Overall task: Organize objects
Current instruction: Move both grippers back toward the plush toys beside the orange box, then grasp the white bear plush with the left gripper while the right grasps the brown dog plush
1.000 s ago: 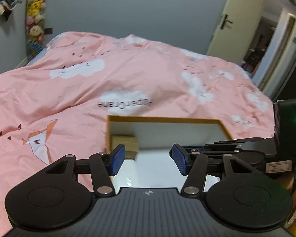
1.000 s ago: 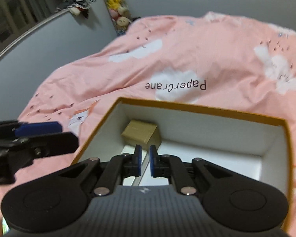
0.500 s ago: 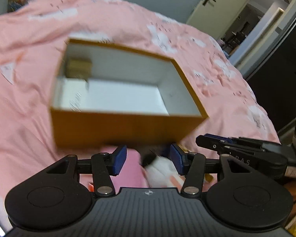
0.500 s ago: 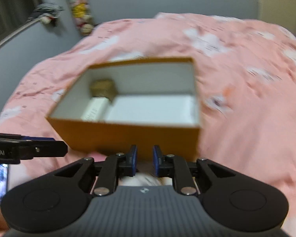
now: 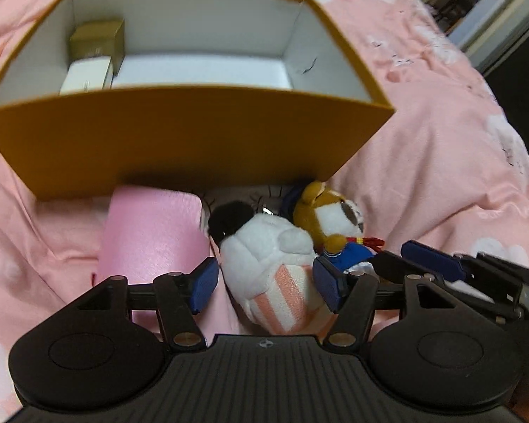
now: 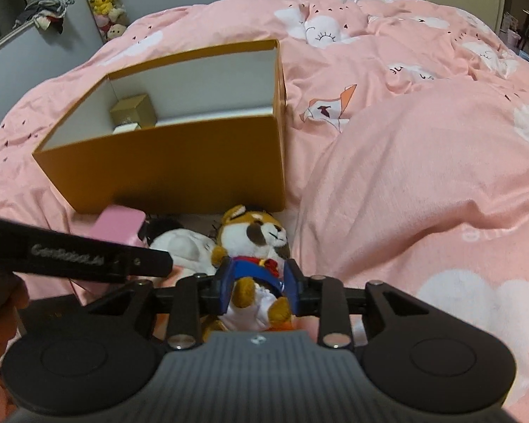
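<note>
An open mustard-yellow box (image 5: 180,134) (image 6: 180,162) stands on the pink bed. Inside it are a small gold box (image 5: 98,40) (image 6: 132,112) and a white box (image 5: 88,74). In front of it lie a white plush with a black ear and striped belly (image 5: 275,257) (image 6: 187,243), a brown fox plush in blue clothes (image 5: 329,215) (image 6: 254,236), and a pink case (image 5: 151,232) (image 6: 118,225). My left gripper (image 5: 266,283) is open with its fingers on either side of the white plush. My right gripper (image 6: 259,283) is open around the fox plush's body.
The pink duvet (image 6: 423,190) rises in a big fold to the right of the box and toys. A strip of plush toys (image 6: 104,3) hangs on the far wall. An open doorway (image 5: 493,0) is at the far right.
Both grippers pulled back from over the box and dropped low in front of it. The right gripper opened from shut and now straddles the fox plush. The left now straddles the white plush.
</note>
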The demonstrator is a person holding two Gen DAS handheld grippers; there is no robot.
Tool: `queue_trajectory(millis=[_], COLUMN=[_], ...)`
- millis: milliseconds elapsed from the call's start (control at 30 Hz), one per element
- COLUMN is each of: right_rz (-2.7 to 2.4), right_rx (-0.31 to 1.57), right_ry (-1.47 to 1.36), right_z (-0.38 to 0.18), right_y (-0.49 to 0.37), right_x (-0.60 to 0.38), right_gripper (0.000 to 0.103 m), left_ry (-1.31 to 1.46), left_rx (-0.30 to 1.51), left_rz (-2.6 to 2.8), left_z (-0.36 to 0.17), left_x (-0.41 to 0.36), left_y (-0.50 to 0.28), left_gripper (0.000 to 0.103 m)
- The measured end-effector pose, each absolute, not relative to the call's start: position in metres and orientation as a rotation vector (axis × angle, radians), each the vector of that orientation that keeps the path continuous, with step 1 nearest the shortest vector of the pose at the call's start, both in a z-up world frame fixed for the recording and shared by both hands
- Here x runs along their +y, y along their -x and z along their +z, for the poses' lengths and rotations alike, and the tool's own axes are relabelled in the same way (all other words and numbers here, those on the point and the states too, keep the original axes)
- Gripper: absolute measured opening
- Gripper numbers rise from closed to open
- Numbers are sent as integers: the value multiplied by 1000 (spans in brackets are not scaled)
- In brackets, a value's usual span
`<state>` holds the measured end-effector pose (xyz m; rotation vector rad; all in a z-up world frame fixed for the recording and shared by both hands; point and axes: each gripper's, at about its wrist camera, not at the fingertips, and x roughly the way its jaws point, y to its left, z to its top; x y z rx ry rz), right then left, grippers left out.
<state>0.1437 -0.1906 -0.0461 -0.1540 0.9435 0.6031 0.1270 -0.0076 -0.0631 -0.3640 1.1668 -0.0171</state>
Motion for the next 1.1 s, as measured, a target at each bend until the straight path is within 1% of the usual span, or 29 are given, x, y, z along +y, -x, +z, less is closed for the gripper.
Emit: queue_trajectory(millis=[233, 433, 467, 500, 733, 933, 1100], right_rz=[636, 635, 633, 631, 633, 650, 677], right_rx=[971, 983, 983, 982, 972, 963, 970], right_ry=[167, 200, 201, 203, 227, 244, 233], right_z=[-59, -63, -62, -63, -59, -48, -41], right_y=[-150, -151, -152, -152, -150, -149, -151], right_x=[-191, -188, -189, -189, -187, -185, -180], right_gripper=[36, 39, 39, 40, 40, 40, 41], left_ry=[429, 473, 468, 468, 471, 442, 386], left_rx=[1223, 1259, 1258, 1252, 1230, 1169, 1054], left_rz=[32, 45, 45, 40, 15, -20, -54], left_z=[-77, -89, -89, -89, -82, -64, -38], left_x=[-9, -10, -10, -10, -4, -4, 0], left_y=[-134, -141, -141, -140, -132, -122, -110], left_gripper=[83, 83, 83, 79, 67, 65, 65])
